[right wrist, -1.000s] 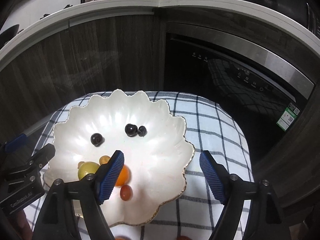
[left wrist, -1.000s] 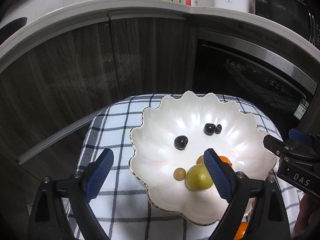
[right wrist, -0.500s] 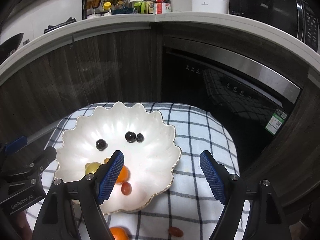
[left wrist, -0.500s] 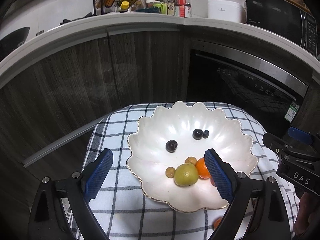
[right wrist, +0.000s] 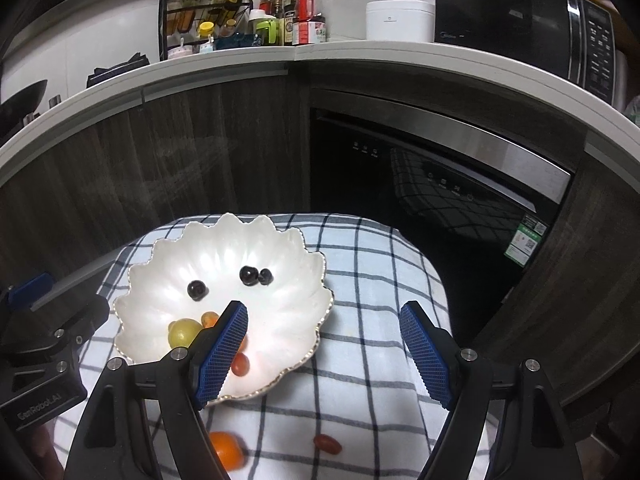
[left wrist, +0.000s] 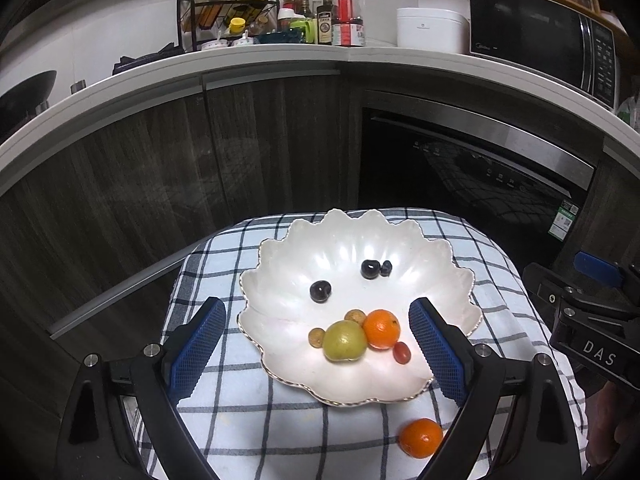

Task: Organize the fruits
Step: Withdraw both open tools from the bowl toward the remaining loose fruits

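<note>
Both grippers, left and right, hang spread and empty above a checked-cloth tabletop, where a scalloped white dish holds most of the fruit. An orange and a small red tomato lie on the cloth, near of the dish. Collecting them likely calls for a low, centred approach and a gentle squeeze, since round fruit rolls.

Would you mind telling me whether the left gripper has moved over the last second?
Yes. The left gripper has pulled back and up from the scalloped white bowl, which looks smaller now, with a loose orange newly visible.
</note>
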Demonstrator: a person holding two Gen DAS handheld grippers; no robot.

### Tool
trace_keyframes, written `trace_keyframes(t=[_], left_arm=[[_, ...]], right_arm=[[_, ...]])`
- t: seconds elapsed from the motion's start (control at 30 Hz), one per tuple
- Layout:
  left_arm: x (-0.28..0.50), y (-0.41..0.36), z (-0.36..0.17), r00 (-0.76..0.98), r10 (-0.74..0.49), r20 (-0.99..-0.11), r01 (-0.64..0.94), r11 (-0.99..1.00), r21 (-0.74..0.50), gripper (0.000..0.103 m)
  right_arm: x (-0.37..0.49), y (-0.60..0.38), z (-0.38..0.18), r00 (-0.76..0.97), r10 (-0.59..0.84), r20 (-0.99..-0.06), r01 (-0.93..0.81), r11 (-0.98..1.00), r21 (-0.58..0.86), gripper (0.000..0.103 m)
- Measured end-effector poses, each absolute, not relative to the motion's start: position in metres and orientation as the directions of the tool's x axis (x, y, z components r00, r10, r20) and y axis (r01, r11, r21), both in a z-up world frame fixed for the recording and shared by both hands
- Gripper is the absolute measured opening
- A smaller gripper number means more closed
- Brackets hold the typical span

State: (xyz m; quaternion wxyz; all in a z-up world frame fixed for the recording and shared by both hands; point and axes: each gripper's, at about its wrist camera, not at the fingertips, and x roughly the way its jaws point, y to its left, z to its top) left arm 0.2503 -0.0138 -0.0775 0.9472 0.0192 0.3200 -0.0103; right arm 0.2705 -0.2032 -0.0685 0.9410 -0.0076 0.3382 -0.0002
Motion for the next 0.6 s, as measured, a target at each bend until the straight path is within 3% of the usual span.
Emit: trace_keyframes(t=[0.6], left_arm=[[0.227,-0.038,-0.085,0.786,-0.036,-0.617,0.063,0.998,0.022,0.094]], right_arm=[[0.244,-0.229,-0.08,0.763,-0.017,-0.646,0.024,1.0,0.002,0.079]])
